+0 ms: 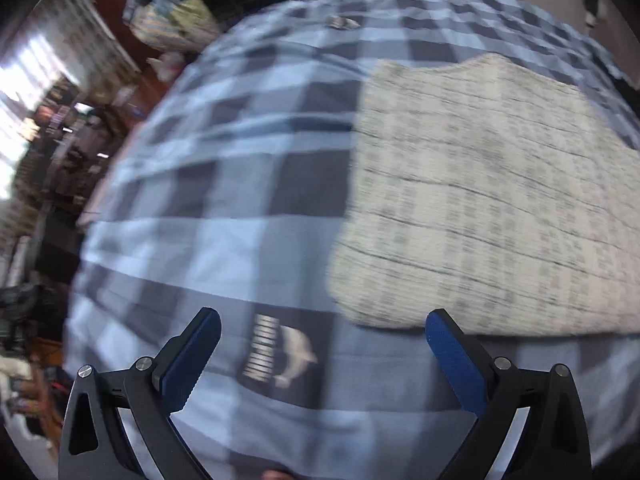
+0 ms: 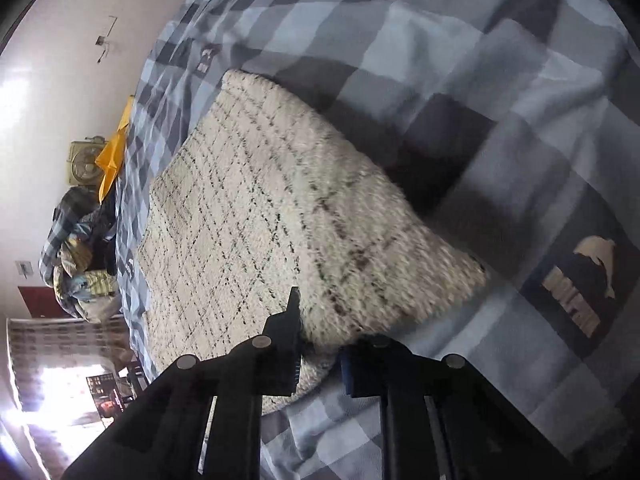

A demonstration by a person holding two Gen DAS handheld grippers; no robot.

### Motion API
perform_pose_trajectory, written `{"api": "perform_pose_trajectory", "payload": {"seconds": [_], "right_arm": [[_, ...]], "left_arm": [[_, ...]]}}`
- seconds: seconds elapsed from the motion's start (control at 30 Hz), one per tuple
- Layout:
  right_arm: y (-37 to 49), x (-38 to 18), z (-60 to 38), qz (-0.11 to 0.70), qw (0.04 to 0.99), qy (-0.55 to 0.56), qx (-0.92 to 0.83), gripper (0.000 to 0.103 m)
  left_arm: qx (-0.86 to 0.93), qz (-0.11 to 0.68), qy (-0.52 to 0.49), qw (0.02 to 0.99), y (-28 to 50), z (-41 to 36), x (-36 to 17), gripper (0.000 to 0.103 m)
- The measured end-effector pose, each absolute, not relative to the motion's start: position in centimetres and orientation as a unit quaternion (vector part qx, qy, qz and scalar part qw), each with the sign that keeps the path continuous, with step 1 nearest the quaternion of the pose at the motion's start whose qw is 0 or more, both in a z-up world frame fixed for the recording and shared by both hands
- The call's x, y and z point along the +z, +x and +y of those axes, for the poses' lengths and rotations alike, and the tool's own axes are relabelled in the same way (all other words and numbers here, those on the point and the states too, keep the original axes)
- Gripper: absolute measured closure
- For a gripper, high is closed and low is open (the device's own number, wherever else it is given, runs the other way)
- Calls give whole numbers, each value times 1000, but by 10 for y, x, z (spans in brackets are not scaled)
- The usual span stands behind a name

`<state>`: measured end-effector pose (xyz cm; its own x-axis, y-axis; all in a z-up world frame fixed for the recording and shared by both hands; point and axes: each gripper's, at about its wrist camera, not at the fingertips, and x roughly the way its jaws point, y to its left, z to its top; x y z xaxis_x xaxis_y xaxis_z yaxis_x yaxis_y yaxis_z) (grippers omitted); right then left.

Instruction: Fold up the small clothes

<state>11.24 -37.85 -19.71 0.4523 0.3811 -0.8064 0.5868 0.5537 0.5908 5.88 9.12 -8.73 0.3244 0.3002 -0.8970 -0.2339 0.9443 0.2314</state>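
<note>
Clamped on the near edge of the cream knitted garment with thin dark grid lines (image 2: 256, 208), the right gripper (image 2: 320, 354) has its jaws drawn nearly together, with a lip of the fuzzy fabric pinched between the blue pads. The left gripper (image 1: 322, 354) hangs with its jaws wide apart and nothing between them, over bare bedding just beside the garment's left corner (image 1: 480, 200). The garment lies flat on the blue-and-grey checked bedspread (image 2: 460, 40), towards its near edge, beside a dark patch printed with a pale dolphin (image 1: 298, 354). The risk from here, as I judge it, lies in the bite — the pads seem to hold only a thin fringe of a thick, lofty knit, so a lift could let it slip out, or could catch the checked bedspread along with it and drag the cover up. With only one corner held, a one-sided pull would likely skew the fold and leave the edges misaligned. The left-wrist view is blurred, so whether that corner lies flat or curled I cannot tell — a blind grab there may miss.
</note>
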Motion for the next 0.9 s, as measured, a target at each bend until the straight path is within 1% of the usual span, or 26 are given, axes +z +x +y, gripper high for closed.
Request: {"api": "perform_pose_trajectory", "payload": {"seconds": [0.03,0.1,0.13,0.17,0.23,0.3,0.37,0.43,0.53,0.6,0.67,0.73,0.77,0.83,0.9], "right_arm": [[112,-198,-378,521,712,464,-80,91],[103,-186,-377,526,724,431,-114,85],[99,-177,-377,526,733,411,-134,84],[92,-163,-376,516,750,380,-163,84],[87,-130,-361,478,803,301,-190,78],[95,-113,-331,468,839,214,-179,48],[110,-113,-293,480,856,147,-124,47],[120,-118,-258,491,863,108,-48,47],[143,-136,-192,515,853,42,74,47],[154,-150,-166,527,842,5,111,47],[167,-173,-154,556,822,-20,122,47],[175,-200,-164,592,800,-41,95,47],[177,-202,-174,595,798,-33,85,47],[178,-198,-218,605,795,33,34,47],[173,-192,-260,606,792,66,-50,47]], "left_arm": [[178,550,41,815,59,93,-85,0],[191,540,52,818,58,95,-81,0],[189,536,56,821,59,93,-80,0],[179,533,59,825,59,89,-79,0],[148,531,73,831,61,74,-80,0],[103,525,84,841,65,55,-81,0],[37,525,66,848,73,36,-85,0],[-24,530,41,847,79,22,-90,0],[-79,548,21,832,93,2,-108,0],[-62,569,39,819,102,2,-127,0],[-16,585,70,808,107,19,-142,0],[22,603,60,796,111,44,-150,0],[39,619,8,785,114,69,-153,0],[53,638,-92,763,111,108,-157,0],[73,638,-163,749,105,137,-157,0]]}}
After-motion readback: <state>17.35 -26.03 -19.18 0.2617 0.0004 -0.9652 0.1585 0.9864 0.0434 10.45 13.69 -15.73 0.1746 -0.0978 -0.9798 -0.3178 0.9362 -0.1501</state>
